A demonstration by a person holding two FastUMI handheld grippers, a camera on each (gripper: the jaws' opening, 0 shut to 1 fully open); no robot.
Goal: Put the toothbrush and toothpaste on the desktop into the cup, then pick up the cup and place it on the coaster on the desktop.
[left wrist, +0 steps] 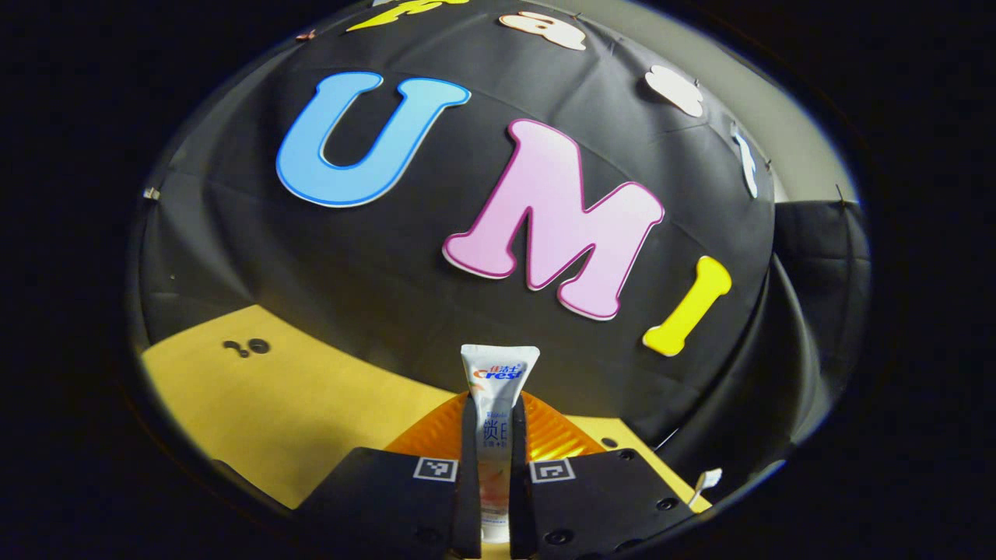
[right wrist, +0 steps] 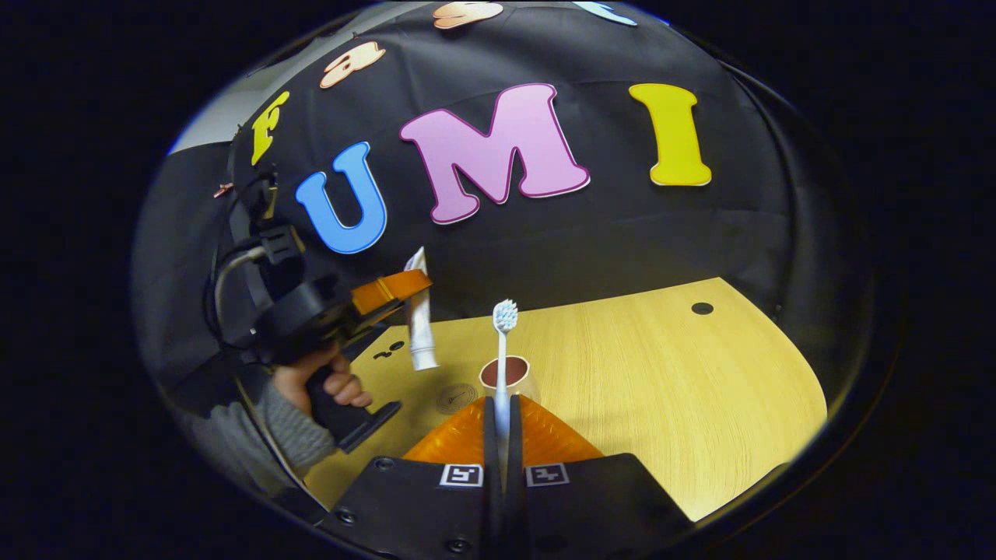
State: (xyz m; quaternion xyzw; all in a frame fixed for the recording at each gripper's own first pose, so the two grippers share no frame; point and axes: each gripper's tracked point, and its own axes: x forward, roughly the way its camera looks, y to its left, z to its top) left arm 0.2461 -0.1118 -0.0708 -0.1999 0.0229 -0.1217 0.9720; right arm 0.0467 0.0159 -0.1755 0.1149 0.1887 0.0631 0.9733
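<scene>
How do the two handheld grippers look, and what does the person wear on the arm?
Each gripper has a black body with two square black-and-white markers: the left gripper and the right gripper. From the right gripper view, the left gripper has a black handle and a looping black cable. A grey knitted sleeve covers the person's wrist.

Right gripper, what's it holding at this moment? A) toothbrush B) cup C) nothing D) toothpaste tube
A. In the right gripper view, the right gripper is shut on the toothbrush, bristles up, with the cup on the desktop behind it; the toothpaste sits clamped in the left gripper.
</scene>
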